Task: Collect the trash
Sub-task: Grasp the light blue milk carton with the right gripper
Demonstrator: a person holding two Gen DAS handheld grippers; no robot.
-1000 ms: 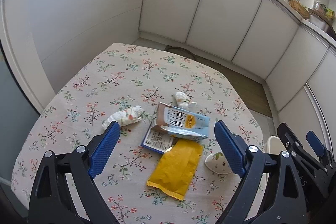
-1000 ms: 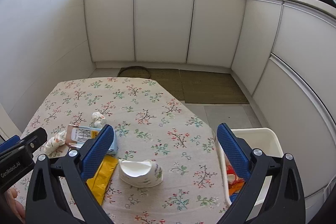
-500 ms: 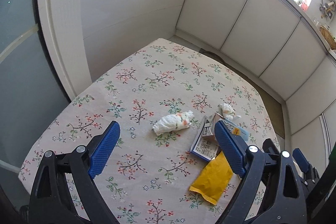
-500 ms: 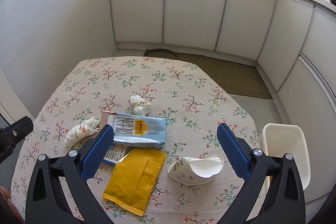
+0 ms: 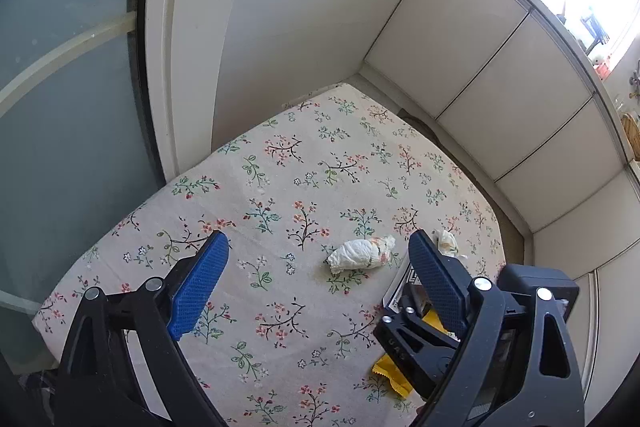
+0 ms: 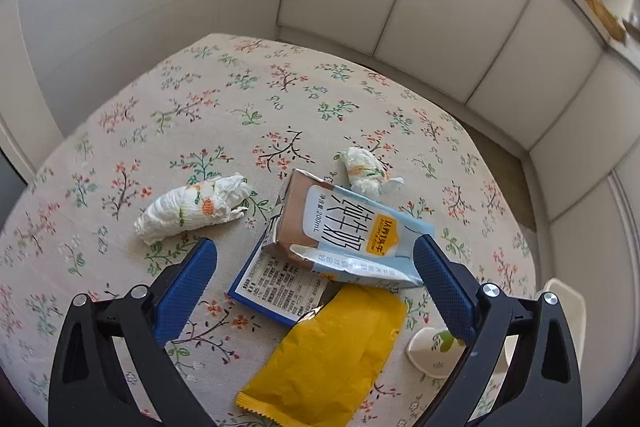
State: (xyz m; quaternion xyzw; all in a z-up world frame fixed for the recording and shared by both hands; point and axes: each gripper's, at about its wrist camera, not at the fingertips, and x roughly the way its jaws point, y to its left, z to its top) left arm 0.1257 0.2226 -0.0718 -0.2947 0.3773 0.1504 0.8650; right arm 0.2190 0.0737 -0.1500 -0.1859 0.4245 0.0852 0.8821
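Trash lies on the floral tablecloth [image 6: 240, 99]. In the right wrist view I see a crumpled paper wad [image 6: 192, 207], a smaller wad [image 6: 364, 169], a flattened blue-and-brown milk carton [image 6: 344, 231] lying on a blue-edged printed card [image 6: 280, 285], a yellow wrapper [image 6: 332, 351] and a crushed paper cup [image 6: 430, 351]. My right gripper [image 6: 316, 267] hovers open above the carton and card, touching nothing. My left gripper [image 5: 318, 259] is open over the cloth, with the big wad [image 5: 360, 255] just beyond its fingers. The other gripper's black body [image 5: 420, 343] hides most of the pile there.
A white bin [image 6: 568, 307] stands off the table's right edge. White cabinet fronts [image 6: 460, 27] run behind, a white wall [image 5: 280, 7] and a frosted glass door [image 5: 60, 67] stand to the left. The cloth's far and left parts [image 5: 280, 167] carry nothing.
Both grippers swung left and rolled. The right one sank toward the pile, so carton, card and wrapper now sit between its fingers. The left view now shows the door and bare cloth.
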